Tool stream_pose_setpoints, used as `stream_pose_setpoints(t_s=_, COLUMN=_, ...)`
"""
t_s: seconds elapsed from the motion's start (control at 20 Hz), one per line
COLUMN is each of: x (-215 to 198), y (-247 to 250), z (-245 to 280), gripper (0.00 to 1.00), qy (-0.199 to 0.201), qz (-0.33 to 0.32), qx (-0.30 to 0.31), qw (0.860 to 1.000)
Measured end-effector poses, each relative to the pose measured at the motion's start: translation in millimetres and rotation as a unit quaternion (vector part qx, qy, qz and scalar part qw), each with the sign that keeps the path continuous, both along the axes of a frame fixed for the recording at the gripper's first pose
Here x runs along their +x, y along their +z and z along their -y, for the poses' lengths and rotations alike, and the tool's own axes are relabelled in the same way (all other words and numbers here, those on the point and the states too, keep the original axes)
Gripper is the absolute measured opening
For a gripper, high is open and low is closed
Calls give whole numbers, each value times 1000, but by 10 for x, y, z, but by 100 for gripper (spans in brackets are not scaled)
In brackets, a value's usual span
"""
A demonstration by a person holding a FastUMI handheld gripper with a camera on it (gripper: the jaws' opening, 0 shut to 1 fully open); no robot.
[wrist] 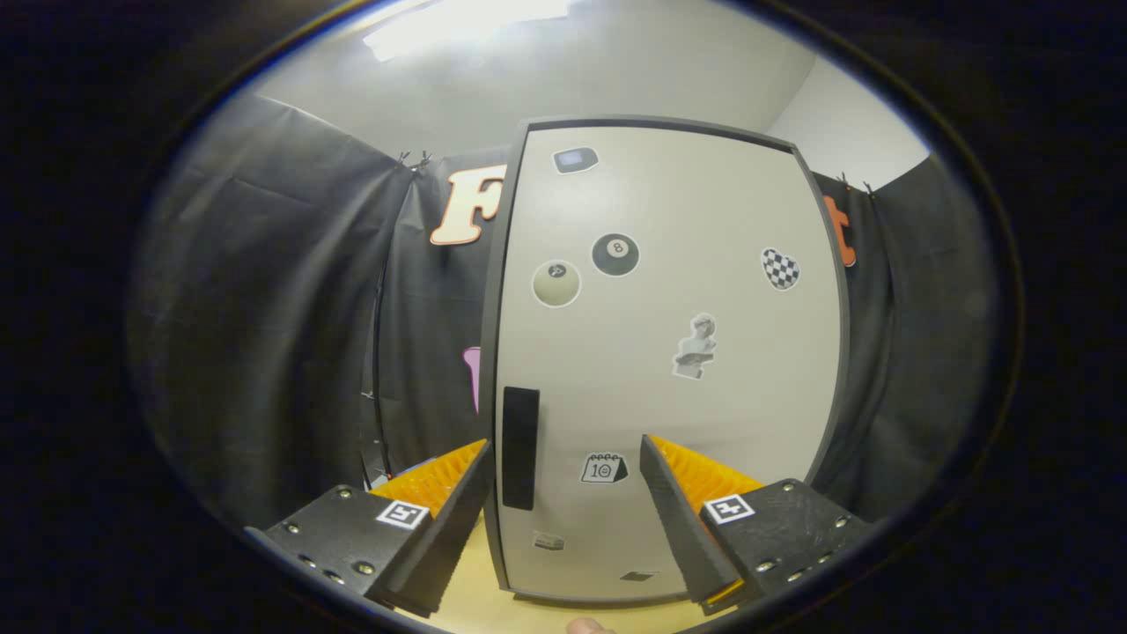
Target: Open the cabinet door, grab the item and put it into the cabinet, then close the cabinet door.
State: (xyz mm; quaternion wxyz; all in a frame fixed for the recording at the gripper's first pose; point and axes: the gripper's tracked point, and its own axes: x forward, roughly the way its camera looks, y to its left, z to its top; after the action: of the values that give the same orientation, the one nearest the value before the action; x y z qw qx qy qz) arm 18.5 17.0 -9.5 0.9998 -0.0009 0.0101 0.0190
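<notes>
Straight ahead stands the cabinet (669,352) with its pale door (704,220) closed, on a light wooden table (493,608). Stickers dot the door, among them an eight-ball sticker (615,254). The gripper (563,519) has its fingers spread wide apart, holding nothing; the dark handle (519,447) lies between them, nearer the left finger (440,528).

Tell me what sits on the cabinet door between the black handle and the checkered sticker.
In the gripper view, the door carries an eight-ball sticker, a pale ball sticker and a statue sticker between them; the open tongs hold nothing.
</notes>
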Motion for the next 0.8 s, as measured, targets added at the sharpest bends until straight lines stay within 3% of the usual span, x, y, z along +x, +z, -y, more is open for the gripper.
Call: stream_pose_setpoints(t_s=0.8, x=730, y=-258, z=-486, gripper=98, qy=33, qz=-16, qx=0, qw=999)
